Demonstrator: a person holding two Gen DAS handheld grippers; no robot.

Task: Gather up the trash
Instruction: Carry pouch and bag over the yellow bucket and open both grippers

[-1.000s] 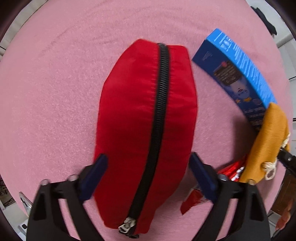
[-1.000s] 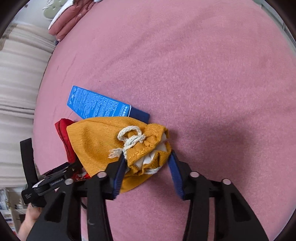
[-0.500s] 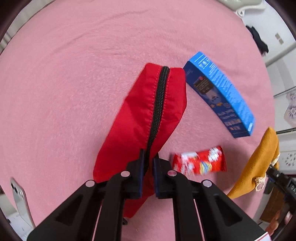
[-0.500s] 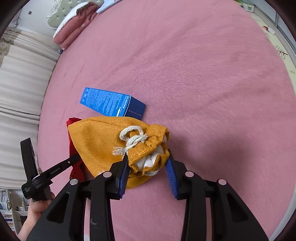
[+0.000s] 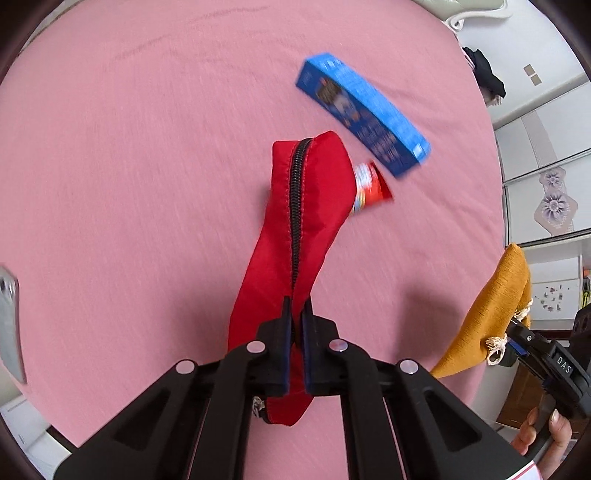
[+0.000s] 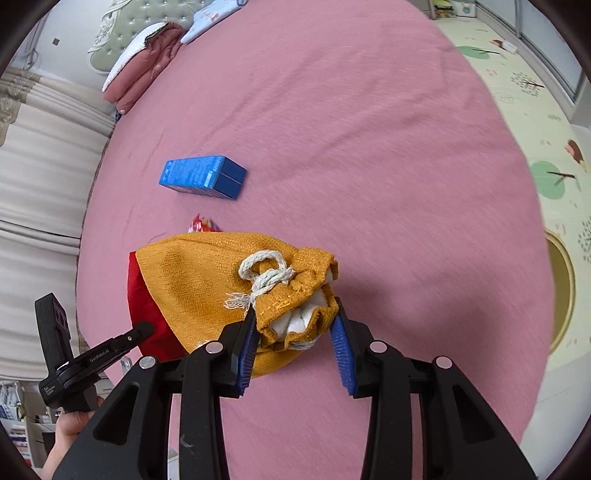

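Left wrist: one red pouch (image 5: pixel 295 236), one blue box (image 5: pixel 364 114).

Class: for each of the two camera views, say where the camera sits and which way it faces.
Left wrist: on the left gripper, facing along its fingers down at the pink bedspread; it grips the red pouch.
Right wrist: on the right gripper, facing across the bed toward the headboard; its fingers clamp the yellow bag.
Shared: the blue box, pouch, bag, and each other's gripper.
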